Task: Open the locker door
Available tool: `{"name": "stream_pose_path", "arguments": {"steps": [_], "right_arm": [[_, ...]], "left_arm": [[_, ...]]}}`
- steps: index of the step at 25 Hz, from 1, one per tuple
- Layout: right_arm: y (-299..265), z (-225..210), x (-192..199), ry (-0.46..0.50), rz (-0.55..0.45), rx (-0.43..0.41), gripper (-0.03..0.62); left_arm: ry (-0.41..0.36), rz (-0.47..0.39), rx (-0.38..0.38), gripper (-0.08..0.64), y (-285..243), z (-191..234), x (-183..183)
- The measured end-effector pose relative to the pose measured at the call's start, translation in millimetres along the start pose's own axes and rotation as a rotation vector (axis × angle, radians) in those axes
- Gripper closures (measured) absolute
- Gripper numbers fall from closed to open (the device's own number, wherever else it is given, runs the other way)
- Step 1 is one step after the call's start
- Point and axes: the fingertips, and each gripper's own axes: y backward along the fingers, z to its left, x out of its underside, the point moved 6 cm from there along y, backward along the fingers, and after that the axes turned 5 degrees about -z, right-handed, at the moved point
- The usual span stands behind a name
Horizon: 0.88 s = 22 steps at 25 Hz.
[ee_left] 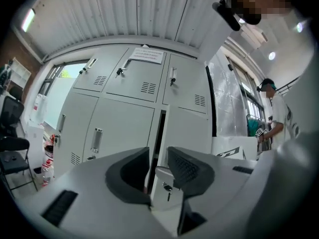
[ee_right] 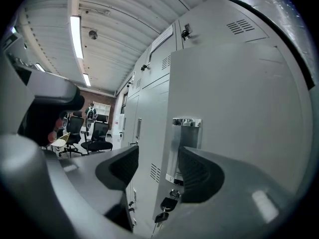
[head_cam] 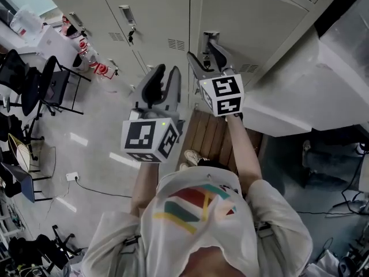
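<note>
The grey locker door [head_cam: 253, 22] stands slightly ajar, with a dark gap [ee_left: 159, 133] along its left edge. Its metal handle [head_cam: 210, 38] is set in the door, with a key [ee_right: 167, 205] hanging in the lock below. My right gripper [head_cam: 202, 51] is open just in front of the handle [ee_right: 185, 133], and nothing is pressed between its pads. My left gripper [head_cam: 167, 73] is lower and to the left. It is open and faces the door's free edge and lock [ee_left: 167, 188], which show through the gap of the left gripper [ee_left: 158, 156].
Neighbouring shut lockers [head_cam: 115, 16] run off to the left. Office chairs [head_cam: 34, 85] stand on the floor at far left. A big white wrapped block [head_cam: 311, 91] juts out at the right. Wooden slats [head_cam: 210, 137] lie underfoot. A person [ee_left: 274, 118] stands at the far right.
</note>
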Motion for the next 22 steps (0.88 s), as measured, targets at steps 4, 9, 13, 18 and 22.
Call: {"name": "stream_pose_path", "arguments": {"steps": [4,9,13,18,22], "right_arm": [[10.7,3.9,-1.6,0.009,0.002,-0.013,0.351],[24.7,9.1,-0.3,-0.001,-0.003,-0.022,0.353],[31.9,11.8,-0.9,0.003,-0.006,-0.029,0.353],[38.4,13.4,-2.0,-0.003,-0.017,-0.047,0.353],[44.0,13.8,-2.2,-0.005,-0.016,-0.061,0.353]], "left_arm": [[-0.003,-0.002,0.043,0.451,-4.1,-7.5,-3.9],[-0.016,0.012,0.095,0.416,-14.8,-15.9,-7.9],[-0.043,0.002,0.119,0.408,-29.6,-19.0,-11.2],[-0.051,0.042,0.195,0.408,-53.8,-26.3,-8.5],[-0.027,0.100,0.263,0.408,-71.1,-29.2,-3.9]]}}
